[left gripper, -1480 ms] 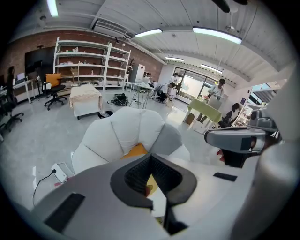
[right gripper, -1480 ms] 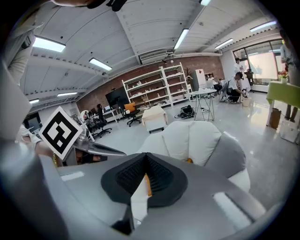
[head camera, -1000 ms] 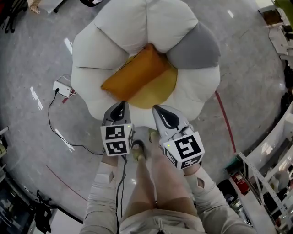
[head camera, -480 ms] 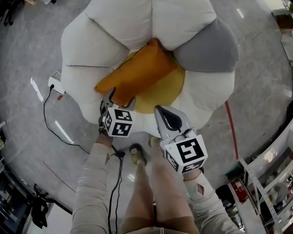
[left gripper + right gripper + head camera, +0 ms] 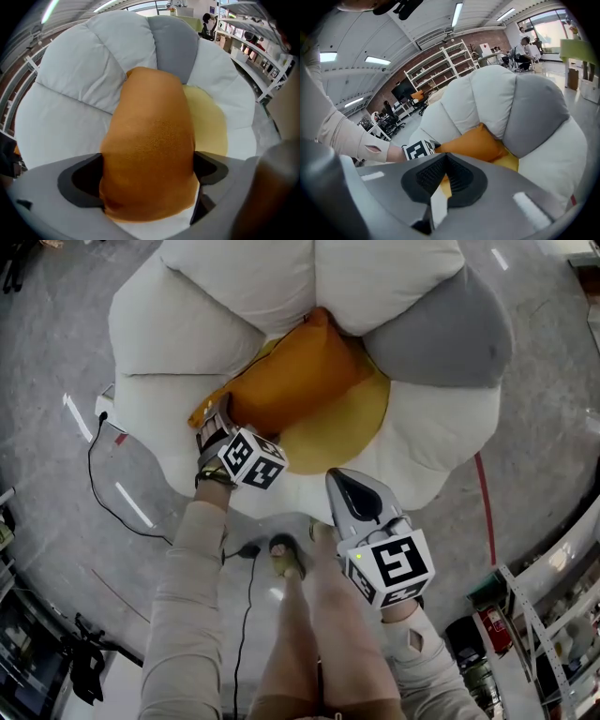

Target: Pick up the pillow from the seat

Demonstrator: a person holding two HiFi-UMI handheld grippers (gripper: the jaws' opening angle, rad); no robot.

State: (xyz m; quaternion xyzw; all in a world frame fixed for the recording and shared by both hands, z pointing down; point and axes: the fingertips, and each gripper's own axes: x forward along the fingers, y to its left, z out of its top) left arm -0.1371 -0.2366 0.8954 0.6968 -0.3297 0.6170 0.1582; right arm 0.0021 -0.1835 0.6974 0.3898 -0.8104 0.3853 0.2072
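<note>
Orange pillow [image 5: 300, 381] lies on the seat [image 5: 178, 329], across its yellow centre [image 5: 342, 423]. Its long axis runs from the seat's front-left edge diagonally up to the back cushions. Left gripper [image 5: 217, 423] is at the seat's front-left edge, pointing steeply down. Its jaws have just been opening and are now spread wide, with the pillow's near end between them, not yet squeezed. It is the nearer tool, and closing is likely next. Right gripper [image 5: 342, 486] is over the seat's front edge, apart from the pillow, jaws pressed together and empty. Pillow's far corner is tucked between the back cushions, and its underside is hidden. Pad contact with the fabric is hard to make out.
</note>
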